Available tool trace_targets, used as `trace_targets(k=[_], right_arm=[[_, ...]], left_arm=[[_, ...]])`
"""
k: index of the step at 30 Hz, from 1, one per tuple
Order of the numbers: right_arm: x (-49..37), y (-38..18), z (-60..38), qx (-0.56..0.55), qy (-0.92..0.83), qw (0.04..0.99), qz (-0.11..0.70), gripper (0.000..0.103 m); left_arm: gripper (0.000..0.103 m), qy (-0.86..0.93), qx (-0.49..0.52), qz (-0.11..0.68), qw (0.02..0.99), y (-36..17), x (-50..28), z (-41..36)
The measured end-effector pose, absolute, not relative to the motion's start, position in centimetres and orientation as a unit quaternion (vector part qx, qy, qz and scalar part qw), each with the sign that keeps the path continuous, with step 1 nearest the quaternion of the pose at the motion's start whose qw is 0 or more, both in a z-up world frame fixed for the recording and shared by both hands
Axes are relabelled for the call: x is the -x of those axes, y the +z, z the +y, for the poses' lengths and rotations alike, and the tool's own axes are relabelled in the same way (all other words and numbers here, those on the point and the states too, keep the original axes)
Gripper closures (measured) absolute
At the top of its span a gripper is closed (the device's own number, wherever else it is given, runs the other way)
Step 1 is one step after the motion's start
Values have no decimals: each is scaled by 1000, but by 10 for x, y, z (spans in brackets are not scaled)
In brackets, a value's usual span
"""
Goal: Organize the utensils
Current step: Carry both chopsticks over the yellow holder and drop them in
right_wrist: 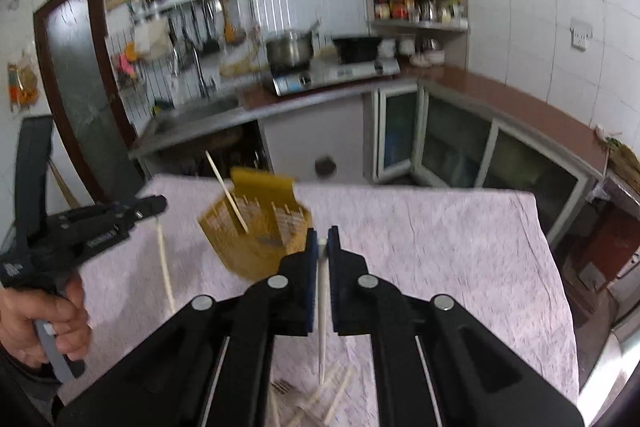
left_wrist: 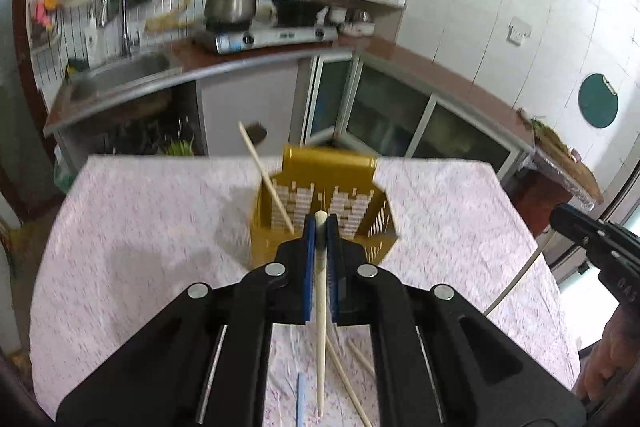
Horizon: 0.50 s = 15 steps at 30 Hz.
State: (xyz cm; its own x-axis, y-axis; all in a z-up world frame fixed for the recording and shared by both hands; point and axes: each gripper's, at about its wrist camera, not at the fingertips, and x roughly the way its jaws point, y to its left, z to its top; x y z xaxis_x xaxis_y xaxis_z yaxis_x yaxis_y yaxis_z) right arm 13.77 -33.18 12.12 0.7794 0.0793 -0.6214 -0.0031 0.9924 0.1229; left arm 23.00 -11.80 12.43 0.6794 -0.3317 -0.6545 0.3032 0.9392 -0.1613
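Step in hand: carrying chopsticks to the yellow holder on the table. The left gripper and the right gripper each clamp 1 chopstick. Next: tip each chopstick over the holder's opening, then release.

Cloth-covered table bears a yellow utensil basket and loose chopsticks
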Motion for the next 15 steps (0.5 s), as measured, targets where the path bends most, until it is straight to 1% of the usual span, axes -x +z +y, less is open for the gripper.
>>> trace_targets(k=[5, 9, 15], right_arm=[[-151, 152, -322, -51, 16, 957, 284, 97], [-169, 176, -314, -48, 19, 967, 249, 97], [-195, 196, -296, -38, 26, 977, 209, 98]], left_arm=[[99, -180, 14, 313, 932, 162, -238, -121], [99, -177, -3, 258, 950, 198, -246, -126], [99, -186, -20, 194, 963, 226, -262, -132]])
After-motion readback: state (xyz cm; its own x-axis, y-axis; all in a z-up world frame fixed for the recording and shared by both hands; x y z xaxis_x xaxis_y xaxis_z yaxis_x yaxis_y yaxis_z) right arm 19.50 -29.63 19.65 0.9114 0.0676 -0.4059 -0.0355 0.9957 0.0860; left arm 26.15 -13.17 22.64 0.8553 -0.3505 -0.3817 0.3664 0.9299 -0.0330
